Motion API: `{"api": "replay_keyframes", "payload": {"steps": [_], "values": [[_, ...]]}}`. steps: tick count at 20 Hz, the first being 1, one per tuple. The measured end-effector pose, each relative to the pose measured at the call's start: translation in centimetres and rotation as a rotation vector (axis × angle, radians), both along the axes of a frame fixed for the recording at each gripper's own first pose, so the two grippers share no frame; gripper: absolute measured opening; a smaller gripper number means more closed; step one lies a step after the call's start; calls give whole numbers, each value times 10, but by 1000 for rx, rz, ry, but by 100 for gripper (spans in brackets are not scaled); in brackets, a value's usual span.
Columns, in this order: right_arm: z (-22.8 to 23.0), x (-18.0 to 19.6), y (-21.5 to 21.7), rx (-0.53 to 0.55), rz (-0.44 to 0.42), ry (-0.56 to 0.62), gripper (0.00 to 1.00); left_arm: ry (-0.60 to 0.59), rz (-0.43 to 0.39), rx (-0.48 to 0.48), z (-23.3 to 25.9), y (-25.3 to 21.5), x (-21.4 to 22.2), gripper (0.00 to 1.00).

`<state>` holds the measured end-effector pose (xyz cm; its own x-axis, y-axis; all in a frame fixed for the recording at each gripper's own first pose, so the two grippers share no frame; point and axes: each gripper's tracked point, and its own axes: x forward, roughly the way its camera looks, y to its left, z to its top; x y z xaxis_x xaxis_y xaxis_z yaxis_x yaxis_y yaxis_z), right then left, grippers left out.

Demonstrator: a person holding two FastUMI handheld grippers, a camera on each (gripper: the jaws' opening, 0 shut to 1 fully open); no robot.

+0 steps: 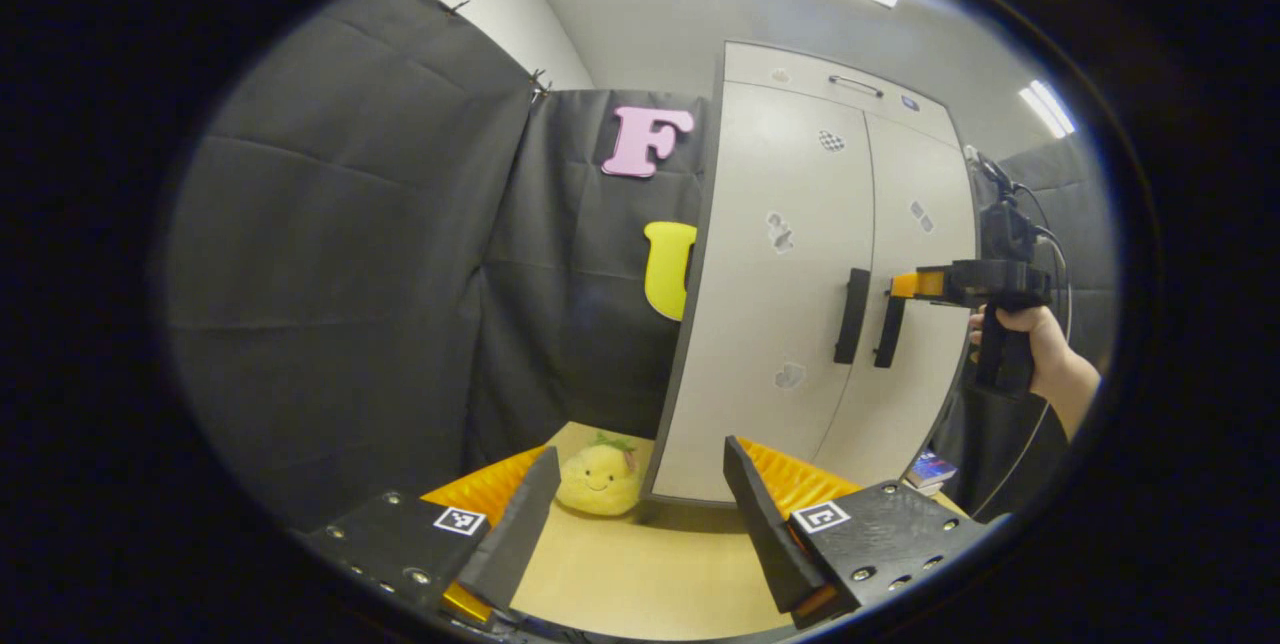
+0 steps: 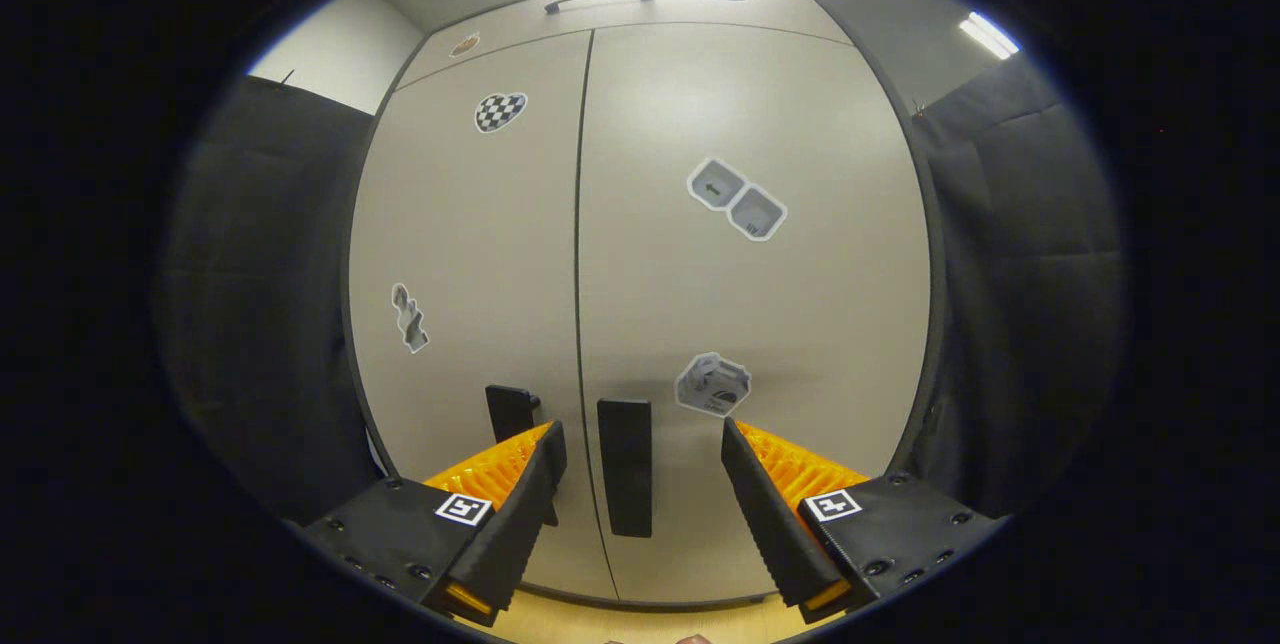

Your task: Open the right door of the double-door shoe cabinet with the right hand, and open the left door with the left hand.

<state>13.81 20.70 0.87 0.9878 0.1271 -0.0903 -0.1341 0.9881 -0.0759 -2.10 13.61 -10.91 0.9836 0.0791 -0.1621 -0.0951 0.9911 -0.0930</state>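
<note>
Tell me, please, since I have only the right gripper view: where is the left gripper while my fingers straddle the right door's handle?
Observer: The left gripper is open and held back from the shoe cabinet, above the wooden table.
Operator: Is anything lying in front of it?
Observer: Yes, a yellow plush toy sits on the table by the cabinet's left front corner.
Operator: And at what height does my gripper meet the handle?
Observer: Seen from the side, the right gripper is level with the top end of the right door's handle.
</note>
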Motion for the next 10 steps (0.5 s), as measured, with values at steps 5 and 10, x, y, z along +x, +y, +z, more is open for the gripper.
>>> {"api": "replay_keyframes", "payload": {"steps": [5, 10], "values": [[-17, 19, 6, -8, -32, 28, 98, 14, 20, -9, -10, 22, 2, 95], [-25, 34, 7, -6, -50, 57, 78, 33, 20, 6, -20, 36, 7, 95]]}}
